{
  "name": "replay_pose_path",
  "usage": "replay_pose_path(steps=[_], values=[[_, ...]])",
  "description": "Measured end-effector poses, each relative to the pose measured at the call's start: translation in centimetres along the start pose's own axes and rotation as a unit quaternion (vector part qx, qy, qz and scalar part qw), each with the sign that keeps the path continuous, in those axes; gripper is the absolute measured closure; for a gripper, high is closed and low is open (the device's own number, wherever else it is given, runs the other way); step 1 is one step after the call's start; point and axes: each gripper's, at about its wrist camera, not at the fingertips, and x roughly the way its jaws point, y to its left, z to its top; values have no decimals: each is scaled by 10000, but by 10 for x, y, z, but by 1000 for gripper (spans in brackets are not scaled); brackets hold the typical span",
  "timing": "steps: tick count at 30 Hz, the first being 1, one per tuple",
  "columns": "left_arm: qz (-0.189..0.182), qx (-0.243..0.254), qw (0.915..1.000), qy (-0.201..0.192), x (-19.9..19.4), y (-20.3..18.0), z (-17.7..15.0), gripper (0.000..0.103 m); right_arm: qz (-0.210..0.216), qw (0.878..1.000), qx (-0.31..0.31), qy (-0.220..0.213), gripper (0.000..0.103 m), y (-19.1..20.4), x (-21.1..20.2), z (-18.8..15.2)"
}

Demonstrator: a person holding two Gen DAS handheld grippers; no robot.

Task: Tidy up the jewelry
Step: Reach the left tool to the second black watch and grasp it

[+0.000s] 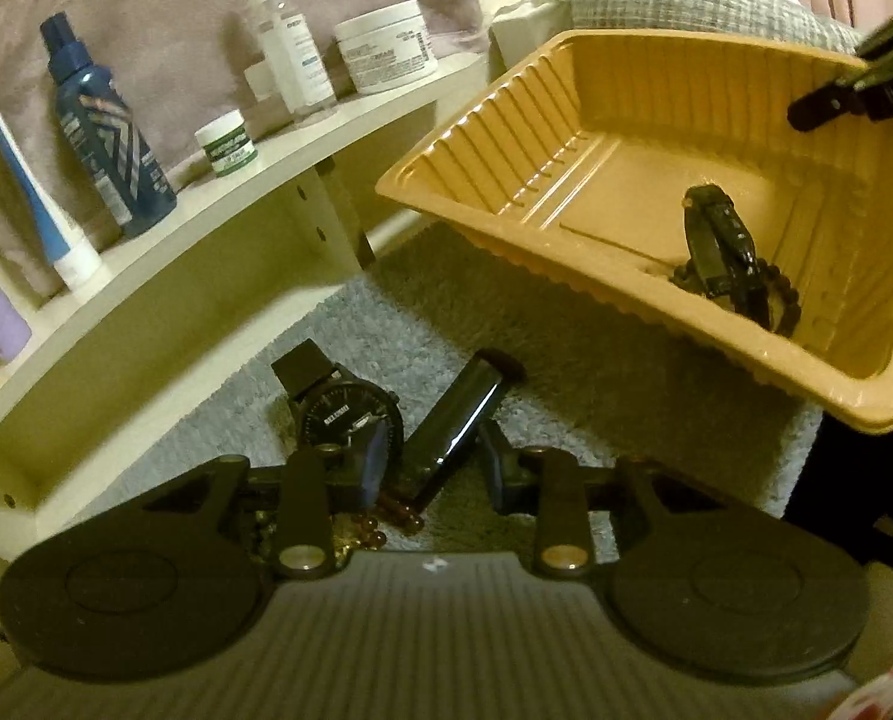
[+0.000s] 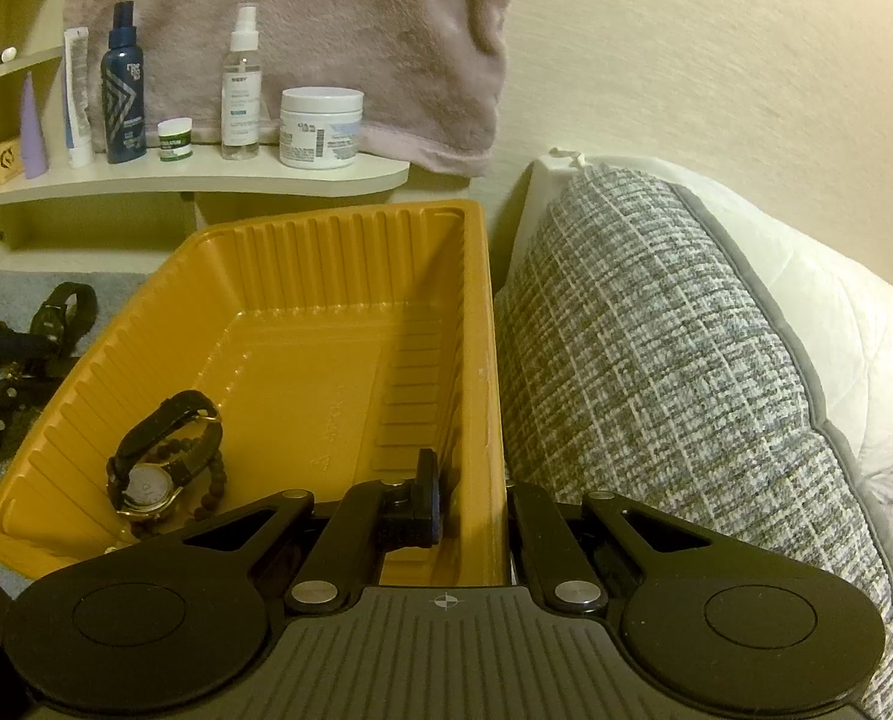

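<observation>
A: Right gripper (image 2: 476, 510) state?

B: Pressed together on the right wall of the yellow tray (image 2: 488, 360). One finger inside the tray, the other outside against the grey woven cushion (image 2: 656, 390). The tray is tilted, and its raised far edge is over the rug in the left wrist view.

A: What's in the tray?

B: A watch with a white dial (image 2: 146, 489) and dark strap, plus a dark beaded bracelet (image 2: 215, 474) touching it. Both sit in the near left corner, just left of the inner finger.

A: Left gripper (image 1: 431, 468)?

B: Partly spread. A black watch strap (image 1: 458, 426) runs up between its fingers; can't tell whether the pads press on it. The black dial watch (image 1: 347, 420) lies on the grey rug (image 1: 386, 324) just ahead of the left finger. Amber beads (image 1: 398, 510) lie under that finger, close to the body.

A: The tray from that side?

B: Ahead and to the right of the left gripper, well above the rug.

A: Background?

B: White shelf (image 2: 206, 180) straight ahead of both, with bottles and jars on it; pink towel (image 2: 326, 30) hanging behind.
</observation>
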Motion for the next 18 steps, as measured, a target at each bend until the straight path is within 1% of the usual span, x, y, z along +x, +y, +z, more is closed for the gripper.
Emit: replay_pose_path(steps=[4,5,6,14,17,18], values=[[-227,-507,9984,131,-4,8,3,78,4,10000,-4,2,98,0,0,0],[-306,-563,9979,130,-5,8,3,78,3,10000,-5,2,98,0,0,0],[-346,-570,9977,145,-5,8,3,78,3,10000,-3,3,98,0,1,0],[-181,-36,9998,32,6,-5,2,76,5,10000,-11,5,98,0,1,1],[-199,-239,9995,91,6,-2,2,77,2,10000,-9,5,98,0,1,1],[-210,-292,9993,111,5,-1,3,79,3,10000,-2,7,98,-1,1,1]])
